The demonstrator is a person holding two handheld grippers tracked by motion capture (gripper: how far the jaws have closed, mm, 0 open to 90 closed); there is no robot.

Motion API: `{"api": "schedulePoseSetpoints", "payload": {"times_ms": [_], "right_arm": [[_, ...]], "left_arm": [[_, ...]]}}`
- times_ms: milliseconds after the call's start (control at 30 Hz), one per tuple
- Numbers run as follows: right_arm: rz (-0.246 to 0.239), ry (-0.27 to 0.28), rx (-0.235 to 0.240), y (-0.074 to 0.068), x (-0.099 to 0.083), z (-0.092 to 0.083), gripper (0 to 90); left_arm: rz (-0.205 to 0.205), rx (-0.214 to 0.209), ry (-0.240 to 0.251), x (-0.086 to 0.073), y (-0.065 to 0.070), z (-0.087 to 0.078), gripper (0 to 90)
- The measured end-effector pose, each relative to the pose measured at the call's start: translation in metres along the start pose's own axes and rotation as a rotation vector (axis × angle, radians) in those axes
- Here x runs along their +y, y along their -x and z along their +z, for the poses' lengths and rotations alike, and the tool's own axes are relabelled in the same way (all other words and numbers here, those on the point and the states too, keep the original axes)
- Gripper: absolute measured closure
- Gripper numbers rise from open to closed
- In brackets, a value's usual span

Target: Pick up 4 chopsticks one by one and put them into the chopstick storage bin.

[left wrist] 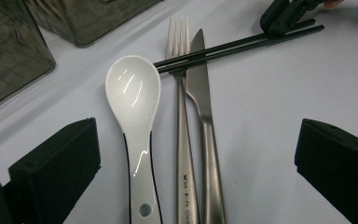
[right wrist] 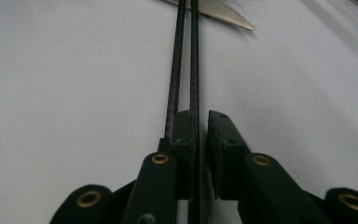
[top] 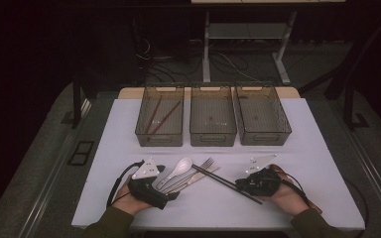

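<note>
A white ceramic spoon [top: 181,166] [left wrist: 133,93], a steel fork [top: 206,162] [left wrist: 182,121] and a steel knife [top: 198,177] [left wrist: 200,84] lie side by side on the white table. A pair of black chopsticks [top: 218,179] [left wrist: 242,44] [right wrist: 194,56] lies slantwise across the fork and knife tips. My left gripper [top: 168,184] [left wrist: 196,126] stands wide open, its jaws on either side of the three handles and touching none. My right gripper [top: 240,186] [right wrist: 203,116] is drawn almost together on the chopsticks' near end; one stick runs between the pads, the other along one jaw.
Three translucent grey bins stand in a row at the back: the left bin [top: 159,139] holds a pair of brown chopsticks [top: 161,116], and nothing shows in the middle bin [top: 213,140] or the right bin [top: 264,140]. Table legs and cables lie beyond the table.
</note>
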State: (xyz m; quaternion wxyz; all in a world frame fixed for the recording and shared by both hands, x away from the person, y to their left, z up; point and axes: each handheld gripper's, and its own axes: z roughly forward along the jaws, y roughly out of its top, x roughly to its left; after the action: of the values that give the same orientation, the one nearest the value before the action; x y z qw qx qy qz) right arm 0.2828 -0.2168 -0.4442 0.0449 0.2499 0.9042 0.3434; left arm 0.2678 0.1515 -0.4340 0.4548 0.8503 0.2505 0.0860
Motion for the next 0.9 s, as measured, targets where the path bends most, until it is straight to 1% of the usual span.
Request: {"api": "schedulePoseSetpoints", "payload": {"times_ms": [300,700,900], "right_arm": [[-0.022,0.006,-0.011,-0.0005,-0.0009,0.0002,84.7],[-0.026,0.004,-0.007,-0.0007,-0.0007,-0.0009,85.5],[-0.021,0.024,-0.010,0.0008,-0.0007,-0.0062,85.6]], "left_arm": [[0.002,-0.002,0.001,0.0000,0.0009,0.0006,0.0],[0.005,-0.004,0.003,0.0000,0.0009,0.0006,0.0],[0.007,-0.003,-0.003,-0.0001,0.0008,0.0010,0.0]]}}
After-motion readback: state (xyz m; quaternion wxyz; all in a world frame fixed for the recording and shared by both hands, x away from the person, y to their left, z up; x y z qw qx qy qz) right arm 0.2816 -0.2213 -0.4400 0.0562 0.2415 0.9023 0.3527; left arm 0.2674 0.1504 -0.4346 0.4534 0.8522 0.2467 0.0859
